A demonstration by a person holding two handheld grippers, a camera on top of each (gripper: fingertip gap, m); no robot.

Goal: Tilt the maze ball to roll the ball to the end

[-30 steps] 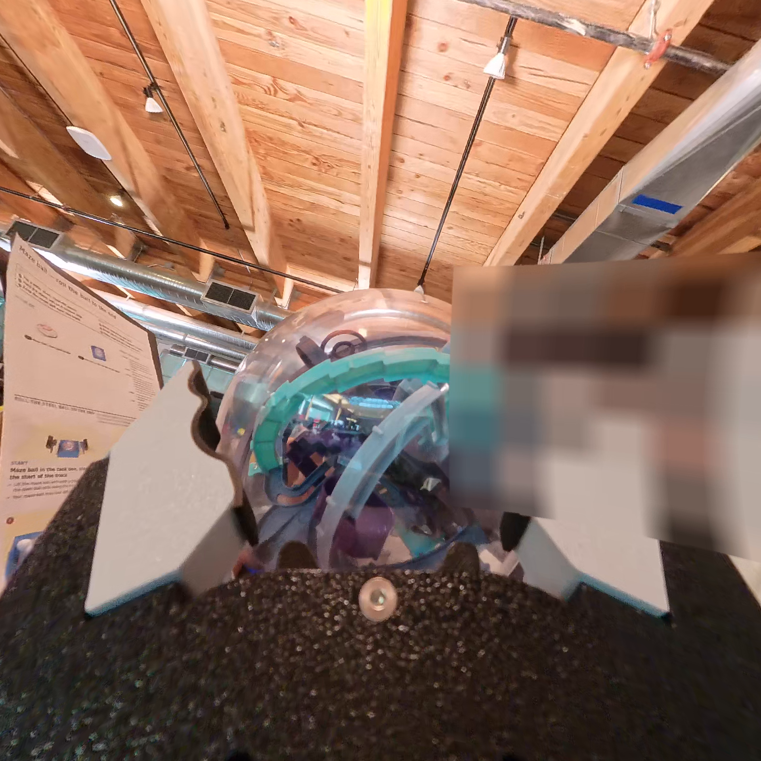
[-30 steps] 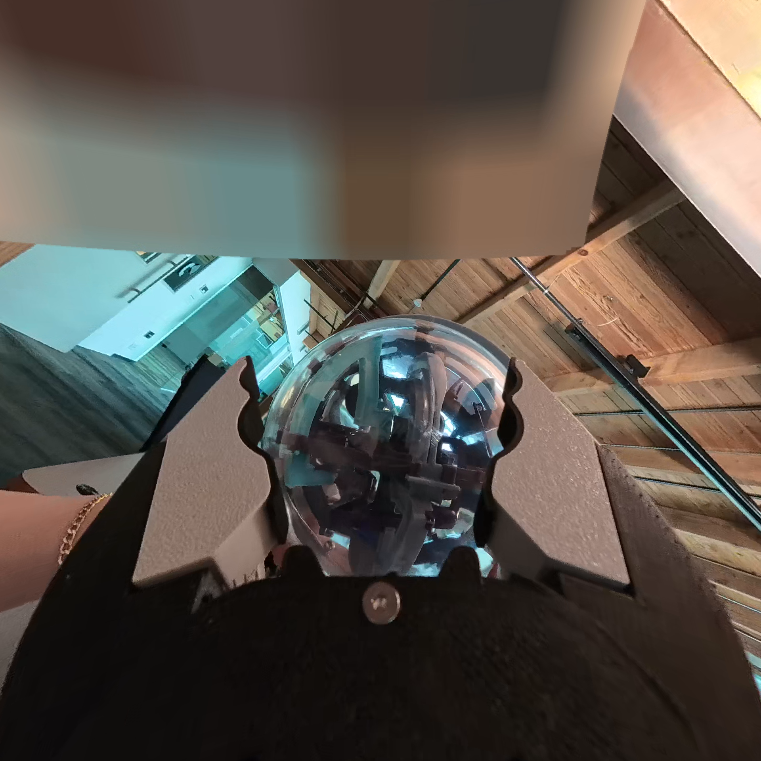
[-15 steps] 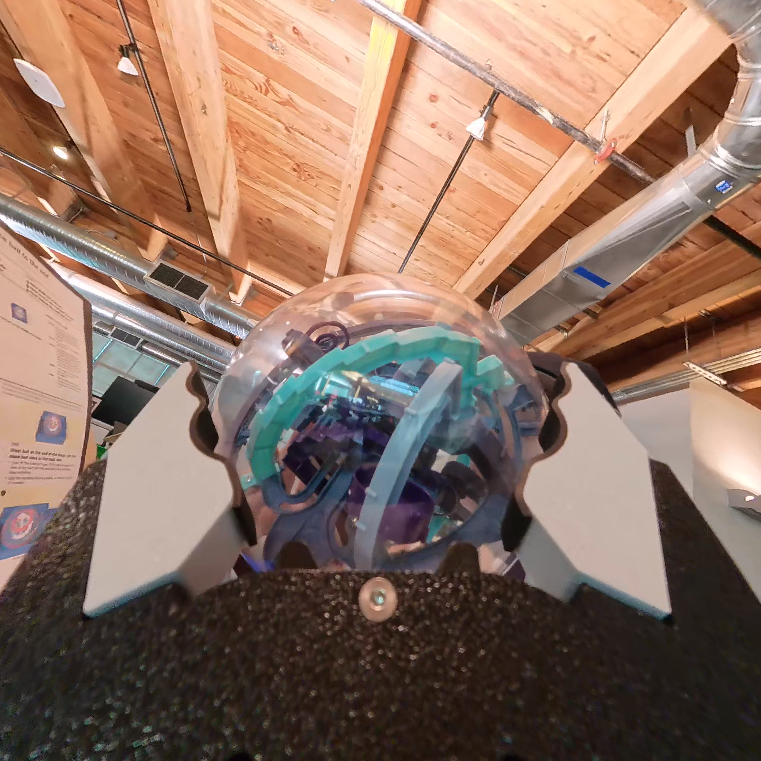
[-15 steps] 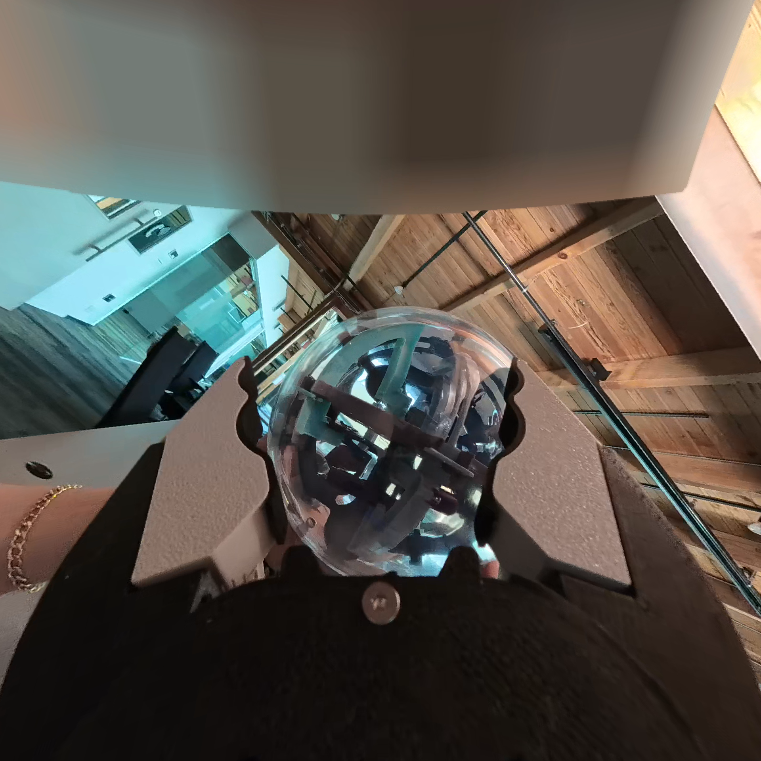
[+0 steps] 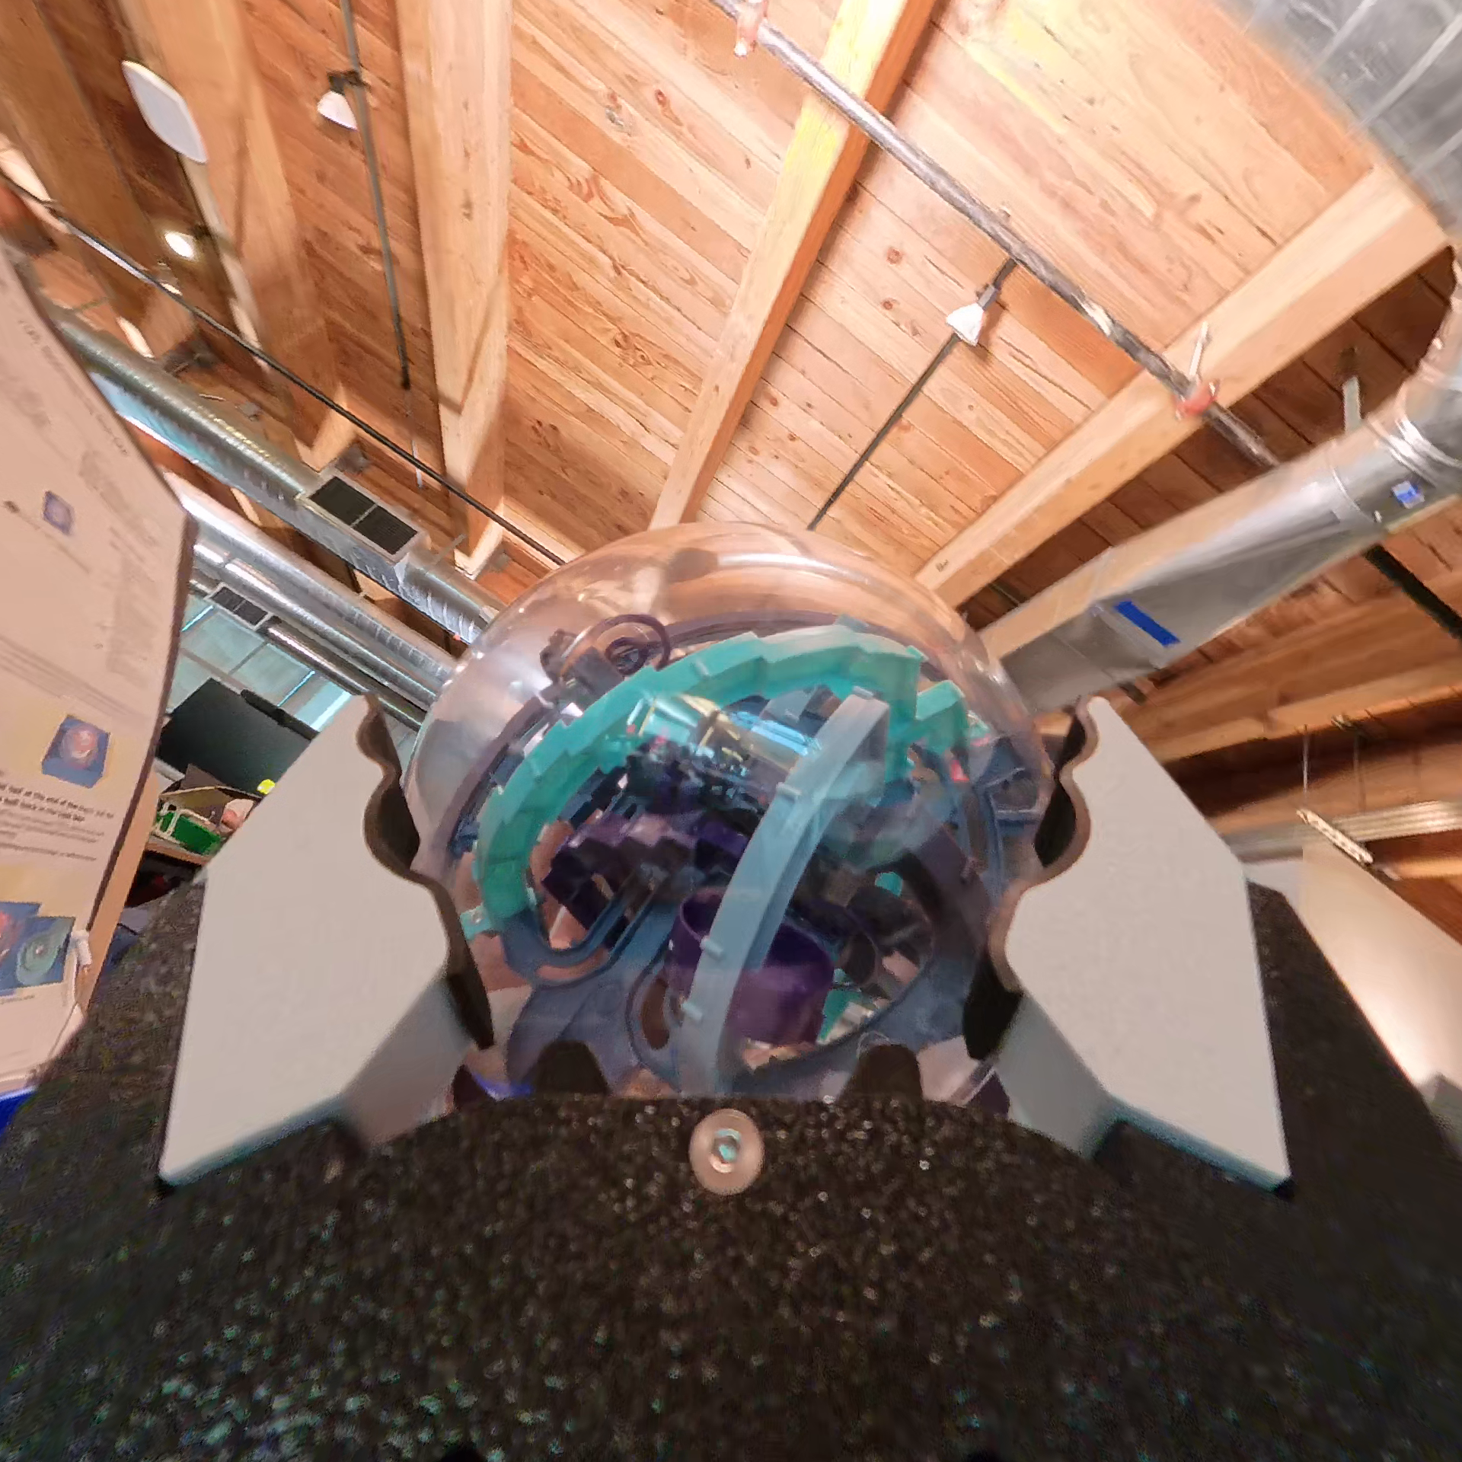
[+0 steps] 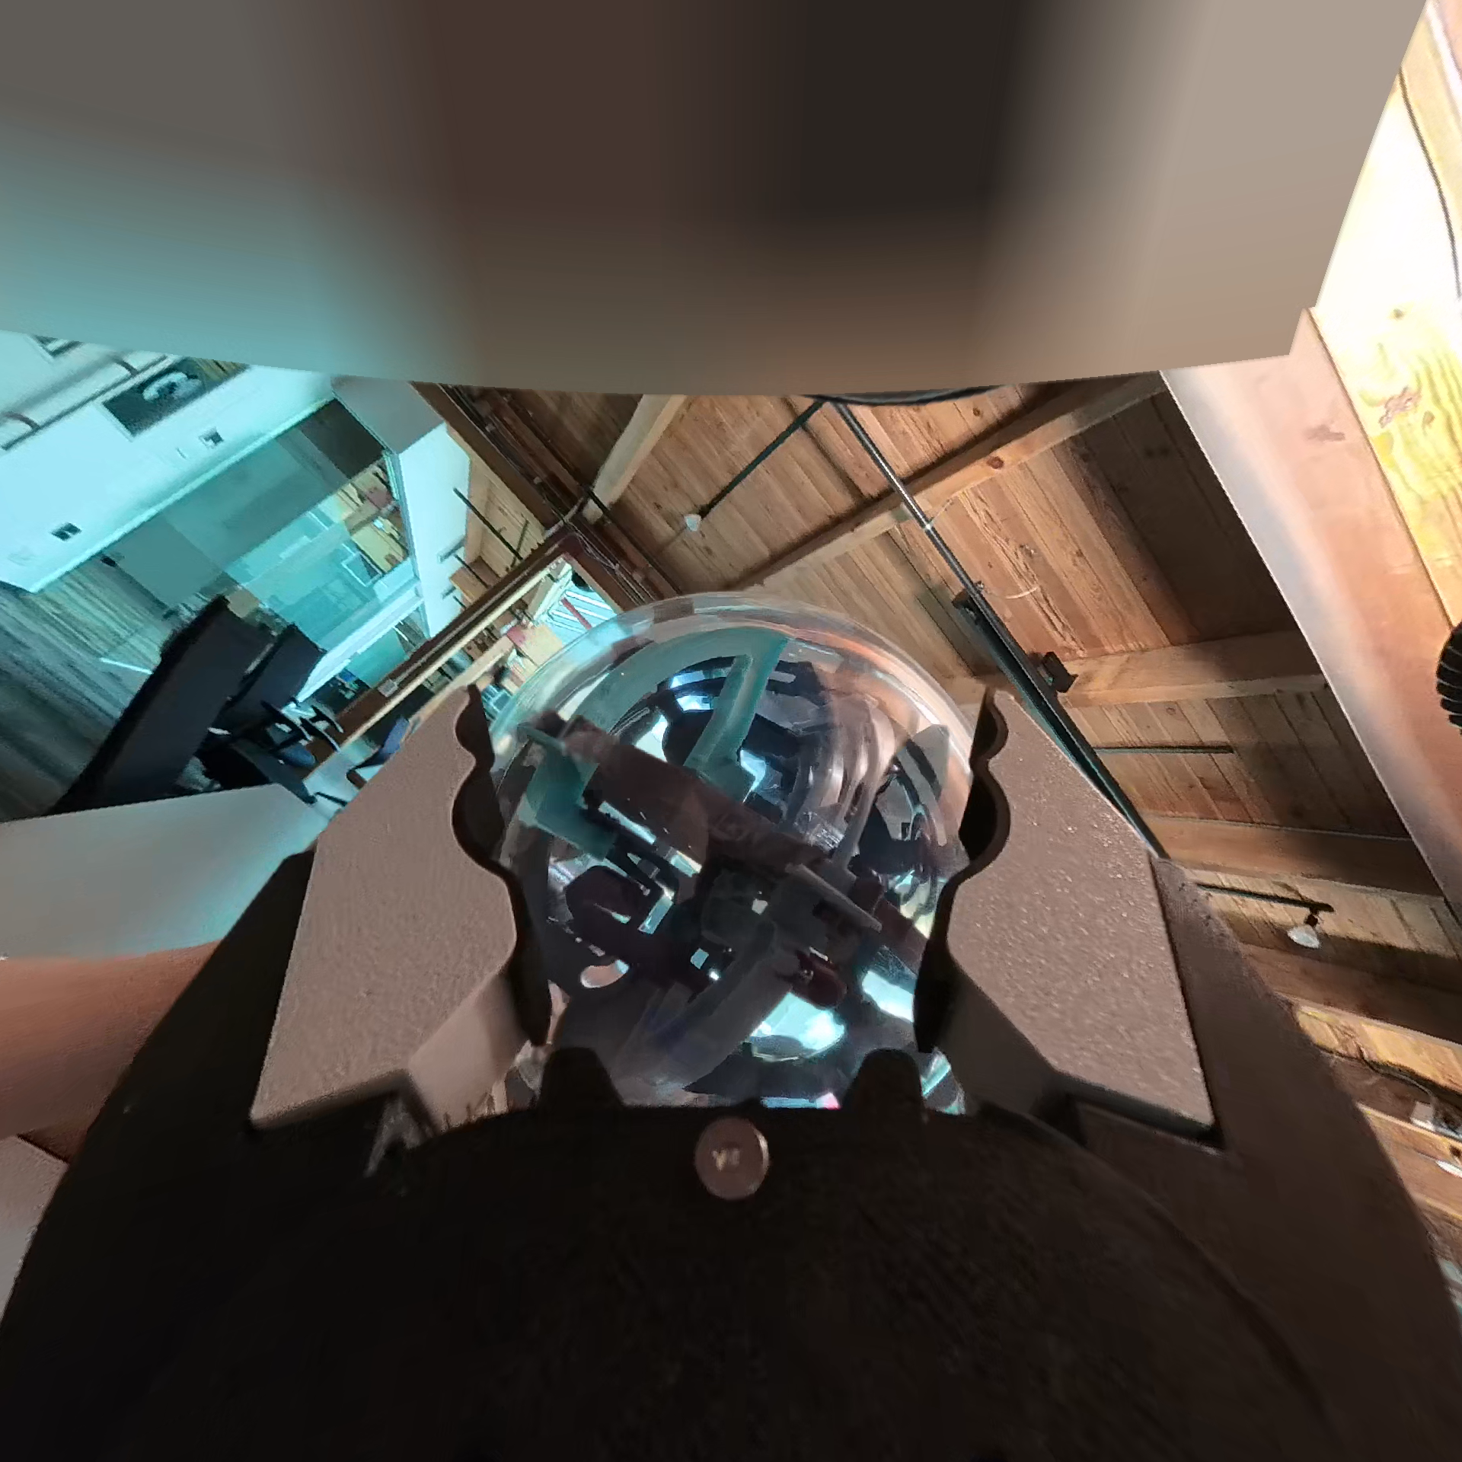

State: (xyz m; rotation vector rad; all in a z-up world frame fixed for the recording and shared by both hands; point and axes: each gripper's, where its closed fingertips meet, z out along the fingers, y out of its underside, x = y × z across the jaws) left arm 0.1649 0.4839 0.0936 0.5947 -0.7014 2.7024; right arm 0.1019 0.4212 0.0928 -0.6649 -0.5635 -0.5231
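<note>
The maze ball (image 5: 728,807) is a clear plastic sphere with teal, grey and purple tracks inside. It is held up in the air, with the ceiling behind it. My left gripper (image 5: 728,712) is shut on it, with a grey finger (image 5: 316,933) pressed against each side. In the right wrist view the same maze ball (image 6: 728,854) sits between the fingers (image 6: 1068,933) of my right gripper (image 6: 728,704), which is also shut on it. I cannot pick out the small ball among the tracks.
A printed instruction board (image 5: 71,633) stands at the left. Wooden ceiling beams (image 5: 467,237) and metal ducts (image 5: 1187,585) are overhead. A person's forearm (image 6: 119,1020) shows at the left of the right wrist view.
Both grippers have turned with the maze ball still held. The inner tracks have rotated in the right wrist view. The left wrist view has swung further across the ceiling.
</note>
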